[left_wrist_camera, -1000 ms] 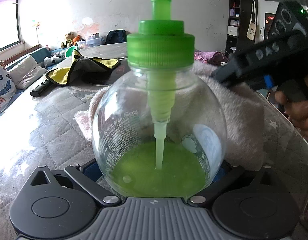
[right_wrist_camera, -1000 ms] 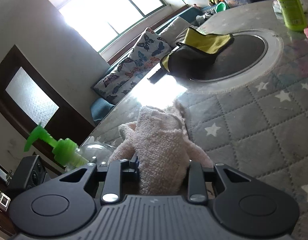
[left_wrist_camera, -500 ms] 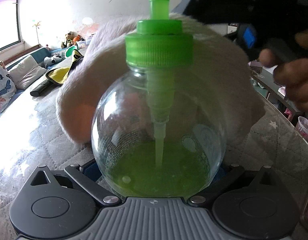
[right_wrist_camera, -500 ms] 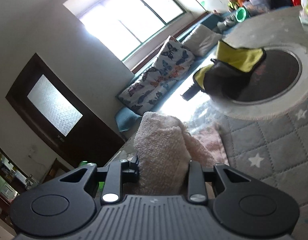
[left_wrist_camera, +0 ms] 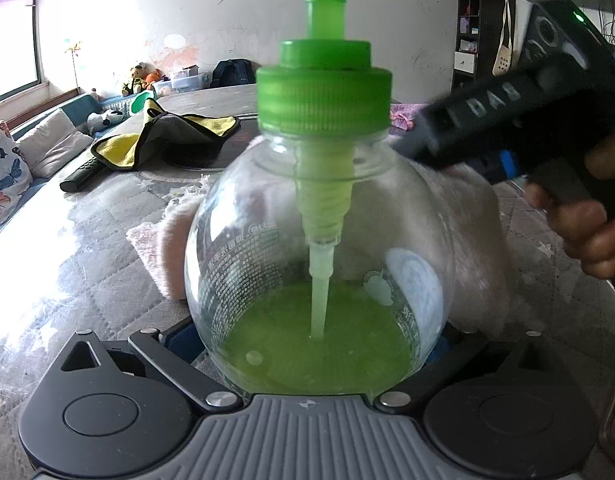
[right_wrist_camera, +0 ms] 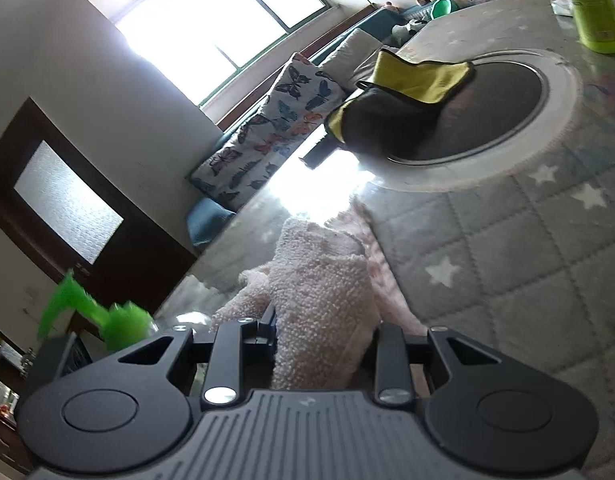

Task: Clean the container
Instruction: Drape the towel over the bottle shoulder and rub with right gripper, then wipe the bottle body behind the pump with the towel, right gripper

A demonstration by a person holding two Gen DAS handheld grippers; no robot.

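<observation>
Half a second ago the pink towel (left_wrist_camera: 467,236) covered the far side of the bottle up to the cap; now it sits lower, behind and to the right of the glass globe, and the right tool (right_wrist_camera: 321,344) has dropped back down with it. That looks like one wiping stroke down the bottle's far wall, so I judge the cleaning to be mid-way, with more passes likely.

Left tool (left_wrist_camera: 307,344): closed around the lower part of the bottle (left_wrist_camera: 307,264), holding it upright just above the table (left_wrist_camera: 87,272). The bottle is a clear round one with a green pump cap (left_wrist_camera: 323,96) and green liquid in the bottom third. Right tool: clamped on a bunched fold of the towel, the rest trailing onto the table. In the right wrist view the pump head (right_wrist_camera: 83,312) shows blurred at lower left, so something is in motion.

Surroundings: a yellow-and-grey cloth (left_wrist_camera: 163,136) lies on a dark round plate (right_wrist_camera: 487,120) set in the table, well apart from the work. A second green bottle (right_wrist_camera: 595,12) stands at the far edge. A black remote-like bar (left_wrist_camera: 83,172) lies beside the cloth. Sofa with butterfly cushion (right_wrist_camera: 275,128) beyond.

Obstructions: none near the bottle. The left tool hides the bottle's underside, so that patch cannot be wiped without regripping.
</observation>
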